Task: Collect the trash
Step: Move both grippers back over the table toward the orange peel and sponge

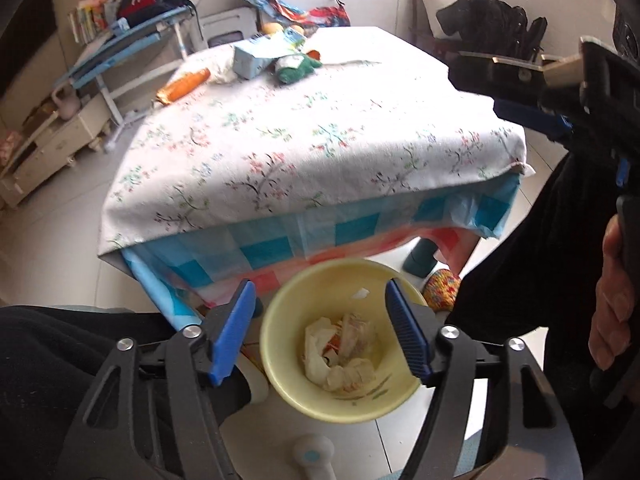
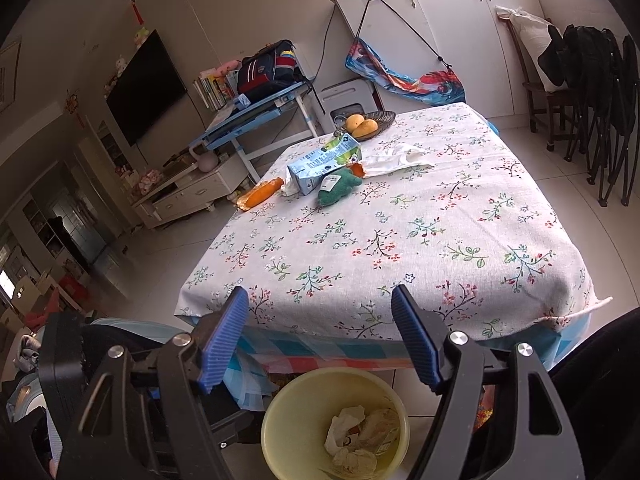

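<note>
Left tongs (image 1: 320,332) being held open above yellow bin (image 1: 280,320), crumpled paper (image 1: 340,352) possibly dropped inside, right tongs (image 2: 318,336) being held open, lower frame.

Left wrist view tilts steeply down, close over the yellow bin (image 1: 340,344); right wrist view faces across the table (image 2: 400,240). Both share bin and table.

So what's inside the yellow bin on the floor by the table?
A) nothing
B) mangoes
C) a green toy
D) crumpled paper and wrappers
D: the yellow bin holds crumpled paper and wrappers at its bottom, also seen in the left wrist view.
</note>
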Tool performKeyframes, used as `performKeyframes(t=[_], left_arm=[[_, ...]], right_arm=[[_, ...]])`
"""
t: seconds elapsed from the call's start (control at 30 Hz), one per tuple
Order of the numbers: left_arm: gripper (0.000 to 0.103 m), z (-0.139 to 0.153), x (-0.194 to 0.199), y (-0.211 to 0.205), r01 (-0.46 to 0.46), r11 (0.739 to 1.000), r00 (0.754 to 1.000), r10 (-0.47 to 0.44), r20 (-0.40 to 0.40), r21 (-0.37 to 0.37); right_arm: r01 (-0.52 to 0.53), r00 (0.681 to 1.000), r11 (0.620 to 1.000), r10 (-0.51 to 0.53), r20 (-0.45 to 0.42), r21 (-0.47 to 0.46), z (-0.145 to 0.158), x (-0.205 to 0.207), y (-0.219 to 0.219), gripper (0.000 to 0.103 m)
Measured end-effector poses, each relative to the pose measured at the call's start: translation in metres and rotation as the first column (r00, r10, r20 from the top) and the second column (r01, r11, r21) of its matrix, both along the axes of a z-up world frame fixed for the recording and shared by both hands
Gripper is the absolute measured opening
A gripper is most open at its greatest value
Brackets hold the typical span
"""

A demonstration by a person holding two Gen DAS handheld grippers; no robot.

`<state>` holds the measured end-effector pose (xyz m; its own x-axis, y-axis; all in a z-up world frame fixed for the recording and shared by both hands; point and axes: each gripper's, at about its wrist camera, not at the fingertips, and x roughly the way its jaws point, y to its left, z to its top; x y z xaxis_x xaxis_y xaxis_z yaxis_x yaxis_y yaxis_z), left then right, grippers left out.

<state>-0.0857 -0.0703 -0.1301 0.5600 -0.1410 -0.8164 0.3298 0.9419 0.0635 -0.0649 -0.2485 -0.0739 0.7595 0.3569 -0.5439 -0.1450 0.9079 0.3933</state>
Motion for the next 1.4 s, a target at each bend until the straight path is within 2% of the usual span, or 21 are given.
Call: performKeyframes(t=[0.07, 0.13, 0.4, 1.4], left_arm=[[0.079, 0.007, 0.003, 0.003, -0.045, 0.999, 0.998, 0.044, 0.047, 0.017], [0.083, 0.013, 0.007, 0.007, -0.087, 0.996, 0.993, 0.085, 0.080, 0.020], [0.088, 0.021, 0.014, 0.022, -0.177, 0.984, 0.978, 0.176, 0.109, 0.001], [0.093, 0.030, 0.017, 0.037, -0.219, 0.975, 0.964, 0.224, 0.146, -0.048]], right_arm=[[0.002, 1.000, 1.000, -0.002, 0.002, -0.013, 0.000, 0.000, 0.000, 0.073], [0.004, 1.000, 1.000, -0.004, 0.005, -0.027, 0.000, 0.000, 0.000, 0.074], [0.005, 1.000, 0.999, -0.005, 0.006, -0.049, -0.002, 0.000, 0.001, 0.077], [-0.035, 0.999, 0.994, 0.035, -0.005, -0.107, -0.005, 0.009, 0.022, 0.082]])
